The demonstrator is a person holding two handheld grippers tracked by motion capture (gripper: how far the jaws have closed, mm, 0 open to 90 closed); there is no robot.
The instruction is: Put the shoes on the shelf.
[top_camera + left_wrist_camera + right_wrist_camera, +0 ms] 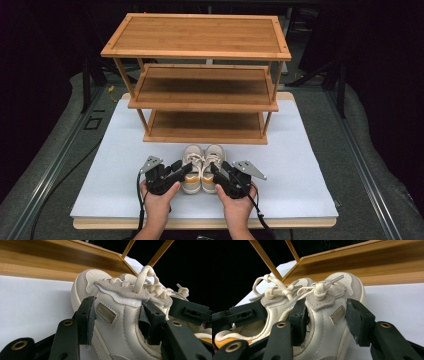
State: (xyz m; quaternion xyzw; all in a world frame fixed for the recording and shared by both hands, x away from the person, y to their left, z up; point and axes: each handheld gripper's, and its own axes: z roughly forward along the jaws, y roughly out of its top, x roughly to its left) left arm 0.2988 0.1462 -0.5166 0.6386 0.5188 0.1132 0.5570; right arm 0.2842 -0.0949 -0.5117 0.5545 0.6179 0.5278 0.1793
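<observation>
presently the left tool (176, 172) clamps the left shoe's (192, 167) side wall. right tool (218, 175) likewise grips the right shoe (214, 161); both shoes on the counter (115, 165).

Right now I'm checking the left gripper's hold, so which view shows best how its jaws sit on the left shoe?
The left gripper view: its jaws straddle the left shoe wall up close. High view shows the left gripper small; the right gripper view catches one jaw.

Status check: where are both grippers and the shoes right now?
Left gripper clamped on left shoe; right gripper clamped on right shoe. Pair on white board. Rack ahead, shelves bare.
</observation>
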